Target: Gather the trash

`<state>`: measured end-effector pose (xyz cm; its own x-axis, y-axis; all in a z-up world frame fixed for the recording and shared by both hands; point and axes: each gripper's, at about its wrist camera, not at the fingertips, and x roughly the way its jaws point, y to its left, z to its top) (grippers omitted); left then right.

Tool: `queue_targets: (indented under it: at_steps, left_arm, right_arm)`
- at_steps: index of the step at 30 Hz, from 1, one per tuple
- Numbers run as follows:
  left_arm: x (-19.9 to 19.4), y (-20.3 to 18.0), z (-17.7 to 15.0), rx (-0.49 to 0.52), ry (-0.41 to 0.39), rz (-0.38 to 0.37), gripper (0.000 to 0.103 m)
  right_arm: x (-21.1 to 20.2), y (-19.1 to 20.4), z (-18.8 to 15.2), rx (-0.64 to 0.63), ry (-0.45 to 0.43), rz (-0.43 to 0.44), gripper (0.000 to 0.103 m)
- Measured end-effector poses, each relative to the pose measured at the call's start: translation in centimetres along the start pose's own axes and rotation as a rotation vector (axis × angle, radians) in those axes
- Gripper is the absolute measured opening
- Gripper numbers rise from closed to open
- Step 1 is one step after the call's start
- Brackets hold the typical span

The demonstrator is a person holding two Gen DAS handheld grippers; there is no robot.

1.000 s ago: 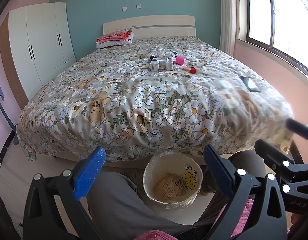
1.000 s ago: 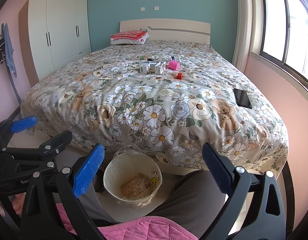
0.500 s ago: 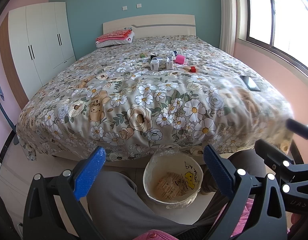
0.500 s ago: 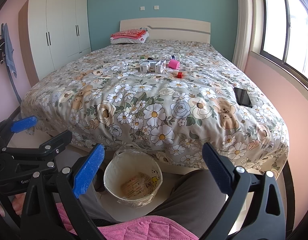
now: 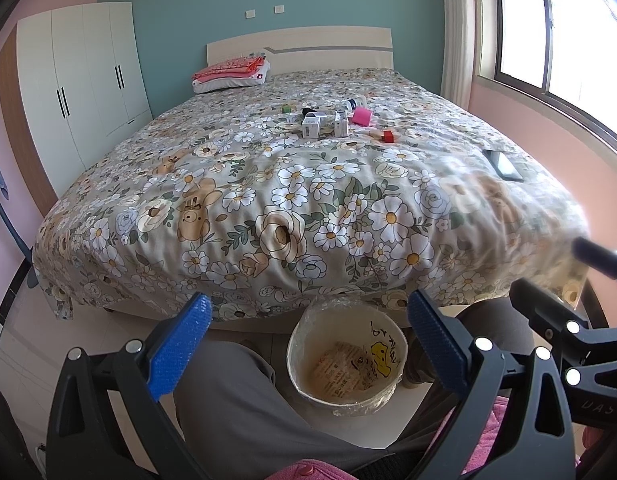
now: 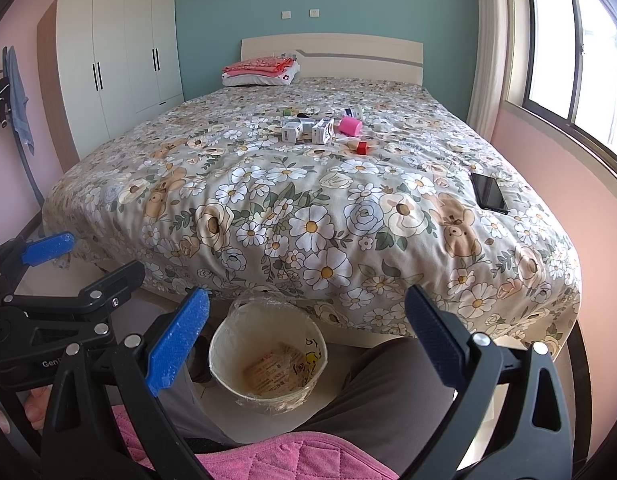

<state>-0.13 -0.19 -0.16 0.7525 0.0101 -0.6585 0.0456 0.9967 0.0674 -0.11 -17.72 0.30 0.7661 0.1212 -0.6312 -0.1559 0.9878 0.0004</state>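
Observation:
A cluster of small trash lies mid-bed: white boxes (image 5: 311,126) (image 6: 323,131), a pink roll (image 5: 362,115) (image 6: 350,125), a small red piece (image 5: 387,136) (image 6: 362,147) and other bits. A cream bin (image 5: 347,356) (image 6: 267,360) lined with clear plastic stands on the floor at the foot of the bed, between the person's knees. My left gripper (image 5: 308,344) is open and empty, held low above the lap. My right gripper (image 6: 306,336) is open and empty beside it. Both are far from the trash.
The floral bed (image 6: 308,220) fills the view. A black phone (image 5: 502,165) (image 6: 488,193) lies near its right edge. Folded pink clothes on a pillow (image 6: 262,70) sit at the headboard. A white wardrobe (image 5: 80,80) stands left, a window (image 6: 568,52) right.

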Motion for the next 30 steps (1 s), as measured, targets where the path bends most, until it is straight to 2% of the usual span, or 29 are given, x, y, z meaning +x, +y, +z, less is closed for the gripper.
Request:
queue_targets:
  at_steps: [5, 11, 18, 24, 30]
  left_arm:
    - [0.6, 0.4, 0.3, -0.007, -0.005, -0.028, 0.100]
    - [2.6, 0.8, 2.9, -0.015, -0.008, -0.058, 0.100]
    - [5.9, 1.3, 8.8, -0.001, -0.066, -0.028, 0.100]
    - [10.6, 1.6, 14.1, 0.000, -0.089, -0.005, 0.100]
    - [17.2, 2.1, 19.1, -0.019, -0.062, -0.056, 0.100]
  right_arm:
    - [0.4, 0.2, 0.7, -0.014, -0.009, 0.009, 0.096]
    - [2.4, -0.5, 3.3, -0.015, -0.007, 0.015, 0.096]
    - [5.9, -2.6, 8.8, 0.000, -0.051, -0.030, 0.096]
    - [11.1, -4.6, 13.9, 0.025, -0.056, -0.055, 0.096]
    - [18.0, -6.3, 18.3, 0.032, -0.037, -0.078, 0.096]
